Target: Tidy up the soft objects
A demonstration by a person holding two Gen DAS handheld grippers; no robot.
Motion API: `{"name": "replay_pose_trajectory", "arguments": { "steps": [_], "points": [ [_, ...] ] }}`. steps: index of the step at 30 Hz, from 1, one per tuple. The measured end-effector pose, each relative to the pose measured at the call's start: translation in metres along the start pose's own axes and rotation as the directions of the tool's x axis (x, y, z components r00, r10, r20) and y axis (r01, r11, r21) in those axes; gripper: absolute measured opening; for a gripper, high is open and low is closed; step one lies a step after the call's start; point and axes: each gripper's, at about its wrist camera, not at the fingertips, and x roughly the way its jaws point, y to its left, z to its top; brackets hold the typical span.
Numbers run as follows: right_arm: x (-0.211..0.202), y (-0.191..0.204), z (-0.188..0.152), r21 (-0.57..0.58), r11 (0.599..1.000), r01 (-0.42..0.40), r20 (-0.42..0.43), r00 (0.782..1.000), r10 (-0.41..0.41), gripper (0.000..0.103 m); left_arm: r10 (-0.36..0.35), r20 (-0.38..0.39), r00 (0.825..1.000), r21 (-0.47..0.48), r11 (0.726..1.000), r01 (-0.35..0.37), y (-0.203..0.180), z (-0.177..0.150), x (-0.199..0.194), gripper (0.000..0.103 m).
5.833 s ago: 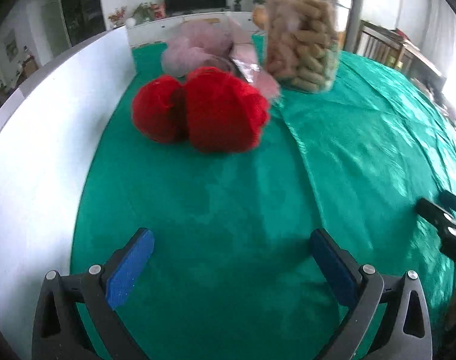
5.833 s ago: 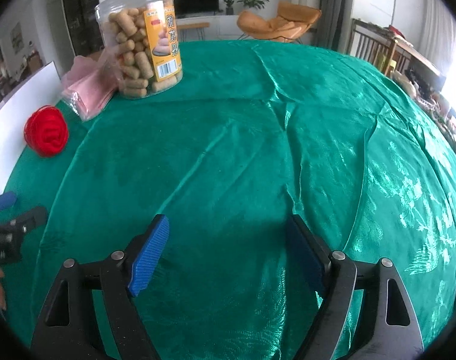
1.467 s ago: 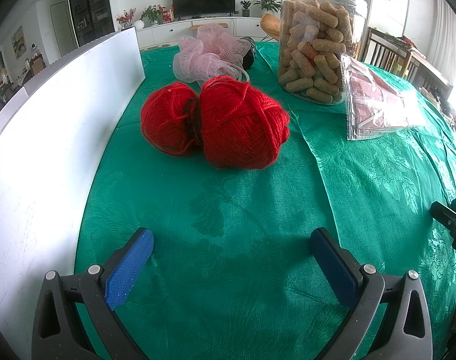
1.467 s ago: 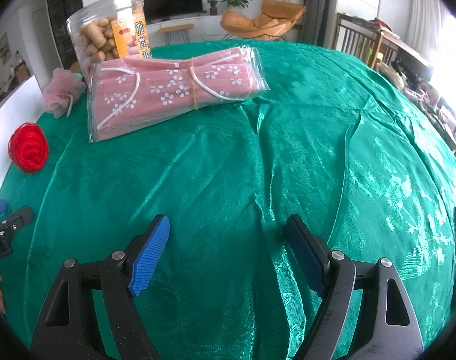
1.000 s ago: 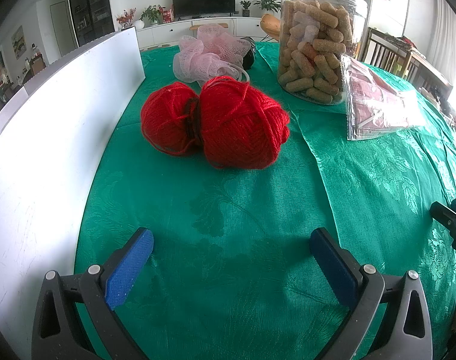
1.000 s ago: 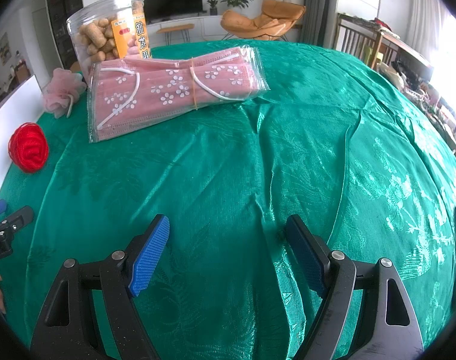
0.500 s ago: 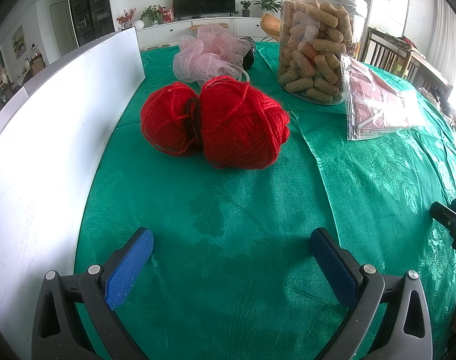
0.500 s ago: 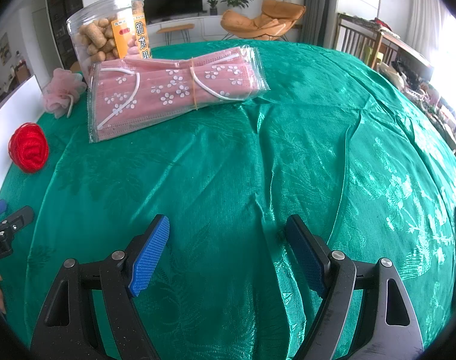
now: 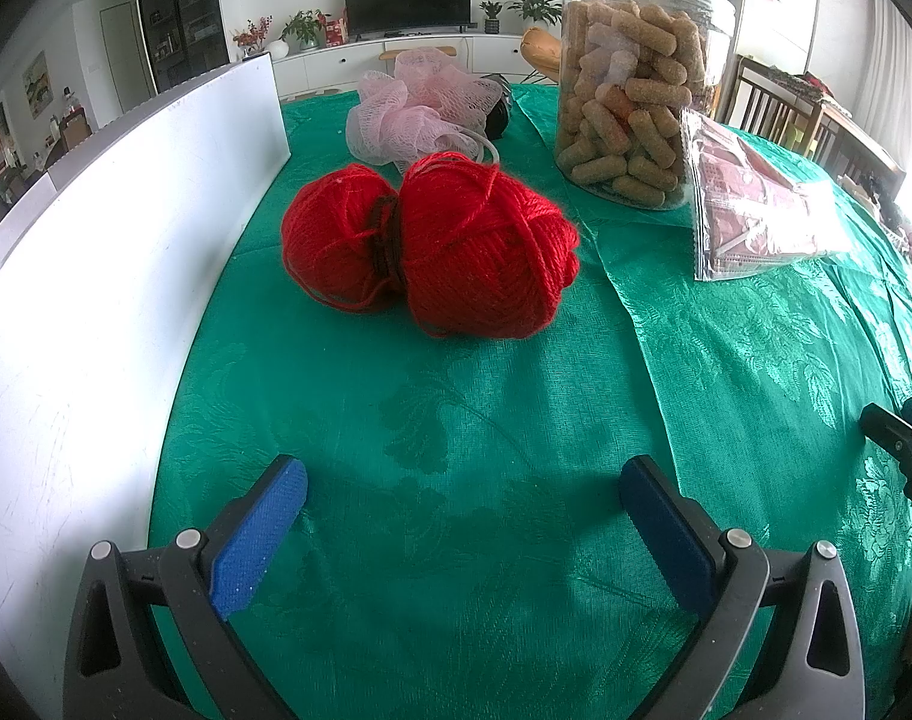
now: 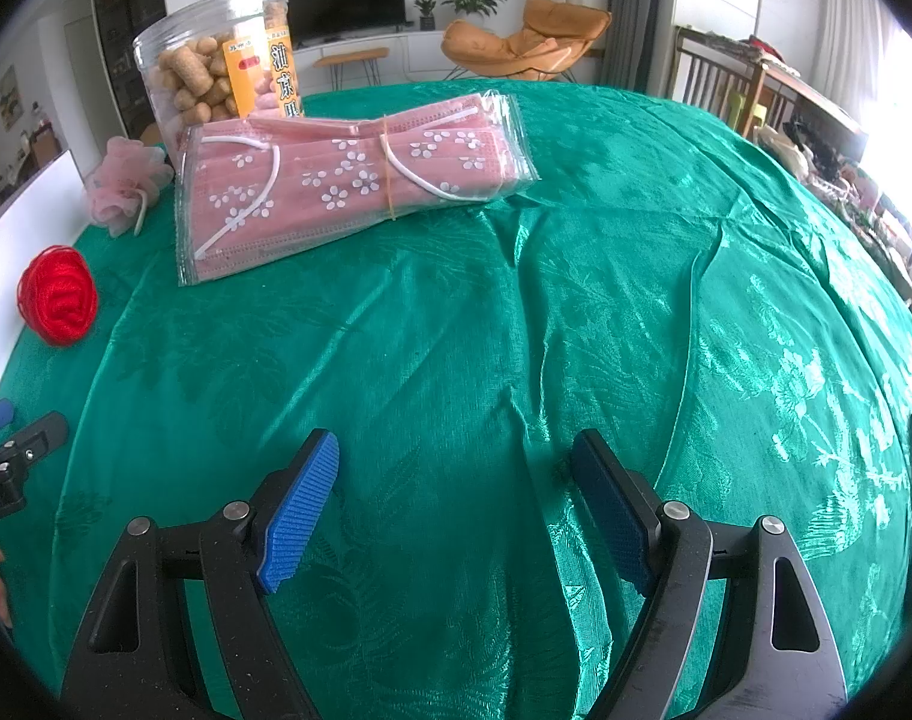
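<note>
Two red yarn balls (image 9: 438, 249) lie side by side on the green cloth, straight ahead of my left gripper (image 9: 462, 495), which is open and empty. Behind them sits a pink mesh pouf (image 9: 417, 108). A clear pack of pink face masks (image 10: 348, 180) lies flat in front of the snack jar (image 10: 222, 69), well ahead of my right gripper (image 10: 456, 480), which is open and holds nothing. The right wrist view also has a yarn ball (image 10: 57, 294) and the pouf (image 10: 126, 183) at far left. The mask pack (image 9: 756, 210) shows right of the jar (image 9: 630, 84) in the left wrist view.
A white board (image 9: 96, 252) stands upright along the left edge of the table. The green tablecloth (image 10: 636, 300) is creased, with folds running toward the near edge. Wooden chairs (image 10: 726, 87) and an orange lounge chair (image 10: 522, 39) stand beyond the table.
Since 5.8 s ago the mask pack went from beside the jar's left to flat in front of it. Over the last 1.5 s nothing has moved.
</note>
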Motion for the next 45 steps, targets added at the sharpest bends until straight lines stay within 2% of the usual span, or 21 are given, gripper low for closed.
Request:
{"name": "replay_pose_trajectory", "arguments": {
  "steps": [42, 43, 44, 45],
  "points": [
    [-0.001, 0.000, 0.000, 0.000, 1.000, 0.001, -0.003, 1.000, -0.001, 0.082, -0.006, -0.012, 1.000, 0.004, 1.000, 0.006, 0.001, 0.000, 0.000, 0.103],
    [-0.001, 0.000, 0.000, 0.000, 1.000, 0.001, -0.003, 1.000, -0.001, 0.082, -0.014, -0.043, 0.999, -0.002, 1.000, 0.014, 0.003, 0.003, 0.000, 0.103],
    [-0.001, 0.000, 0.000, 0.000, 1.000, 0.001, -0.003, 1.000, -0.001, 0.082, -0.040, -0.060, 0.997, -0.046, 0.998, 0.037, 0.008, 0.005, -0.003, 0.103],
    [-0.001, 0.000, 0.000, 0.000, 1.000, 0.001, -0.004, 1.000, -0.001, 0.082, -0.067, -0.050, 0.996, -0.083, 0.995, 0.063, 0.013, 0.007, -0.007, 0.103]
  ]
}}
